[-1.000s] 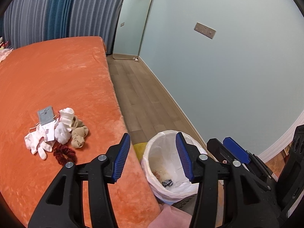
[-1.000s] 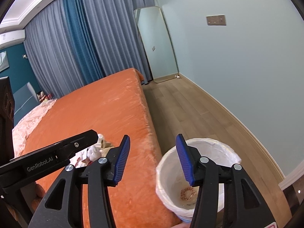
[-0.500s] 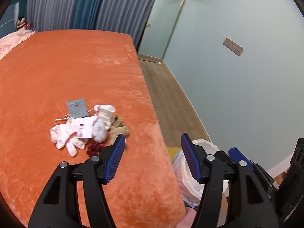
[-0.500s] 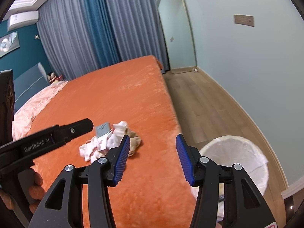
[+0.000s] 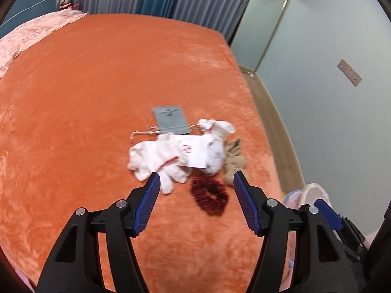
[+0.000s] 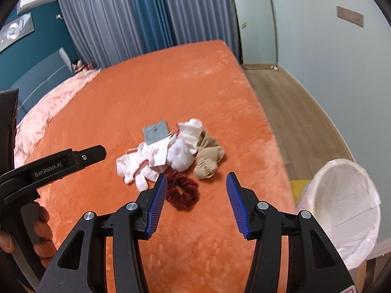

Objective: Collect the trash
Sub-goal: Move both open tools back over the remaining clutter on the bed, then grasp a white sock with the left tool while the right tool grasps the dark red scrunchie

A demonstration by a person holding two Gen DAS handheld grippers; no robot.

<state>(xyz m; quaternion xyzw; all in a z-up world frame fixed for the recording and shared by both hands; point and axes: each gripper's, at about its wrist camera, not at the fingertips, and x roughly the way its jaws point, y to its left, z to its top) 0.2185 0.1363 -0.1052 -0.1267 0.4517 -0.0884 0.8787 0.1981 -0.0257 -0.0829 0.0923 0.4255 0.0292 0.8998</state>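
A small heap lies on the orange bed (image 5: pixel 97 85): white gloves (image 5: pixel 156 158), a white paper tag (image 5: pixel 195 153), a grey card (image 5: pixel 171 119), a white sock (image 5: pixel 217 131), beige socks (image 5: pixel 234 158) and a dark red scrunchie (image 5: pixel 210 195). My left gripper (image 5: pixel 196 183) is open and empty just short of the scrunchie. My right gripper (image 6: pixel 196 182) is open and empty, also facing the scrunchie (image 6: pixel 182 190). The white-lined trash bin (image 6: pixel 342 207) stands on the floor at the bed's right edge.
A pink quilt (image 5: pixel 31 36) covers the bed's far left. Wooden floor (image 6: pixel 293 112) runs between the bed and the pale wall, with a mirror (image 6: pixel 256 19) at its far end. Curtains hang behind the bed.
Both grippers have swung left from the trash bin to the heap on the bed and come closer to it. Both stay open and empty.
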